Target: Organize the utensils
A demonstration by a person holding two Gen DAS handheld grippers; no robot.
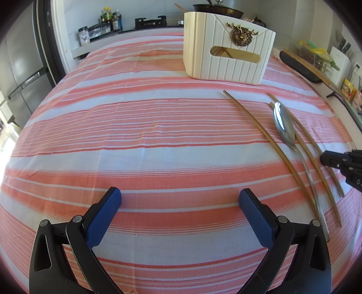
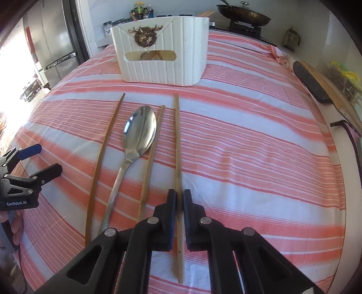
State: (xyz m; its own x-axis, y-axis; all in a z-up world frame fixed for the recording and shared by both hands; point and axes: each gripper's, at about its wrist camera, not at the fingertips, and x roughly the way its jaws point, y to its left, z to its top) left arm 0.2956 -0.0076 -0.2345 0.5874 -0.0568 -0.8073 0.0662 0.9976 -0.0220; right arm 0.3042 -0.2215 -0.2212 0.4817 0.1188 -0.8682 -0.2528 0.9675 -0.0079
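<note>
Inside white holder (image 2: 167, 58): crossed chopsticks (image 2: 151, 55)

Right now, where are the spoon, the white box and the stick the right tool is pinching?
spoon (image 2: 140, 131): right wrist view, on its bowl.
white box (image 2: 167, 70): right wrist view, on its ribbed front wall.
chopstick (image 2: 177, 140): right wrist view, on its shaft ahead of the pads.

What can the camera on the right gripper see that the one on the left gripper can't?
Only the right view shows the right gripper shut on the rightmost chopstick, and the basket's plain right side. Only the left view shows a knife block by the wall, and the left gripper open over bare cloth. Both show the spoon, three chopsticks, striped tablecloth and a pan behind.
</note>
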